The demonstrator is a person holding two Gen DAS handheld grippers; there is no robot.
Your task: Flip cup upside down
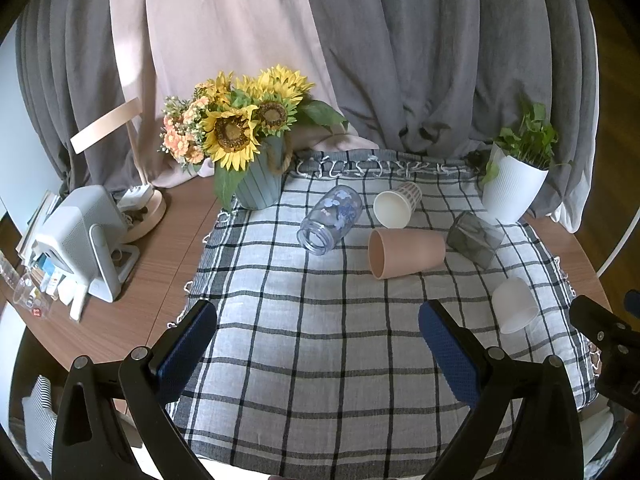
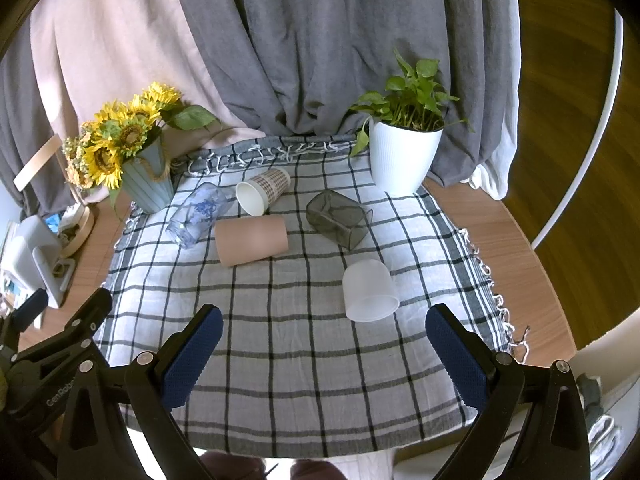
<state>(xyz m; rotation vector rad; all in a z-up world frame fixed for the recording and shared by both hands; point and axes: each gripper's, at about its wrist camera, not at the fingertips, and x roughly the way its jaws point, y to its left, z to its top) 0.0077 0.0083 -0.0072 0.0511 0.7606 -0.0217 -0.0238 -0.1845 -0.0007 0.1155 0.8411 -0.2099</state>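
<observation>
Checked cloth covers the round wooden table (image 2: 500, 232). Near right lies a frosted white plastic cup (image 2: 370, 291), mouth toward us. It looks light and slippery; grip across its sides. Left gripper (image 1: 318, 344) and right gripper (image 2: 324, 346) hover, jaws apart.

Frosted white plastic cup (image 2: 370, 290) standing mouth-down on the checked cloth, near the cloth's right edge, apart from neighbouring vessels.
</observation>
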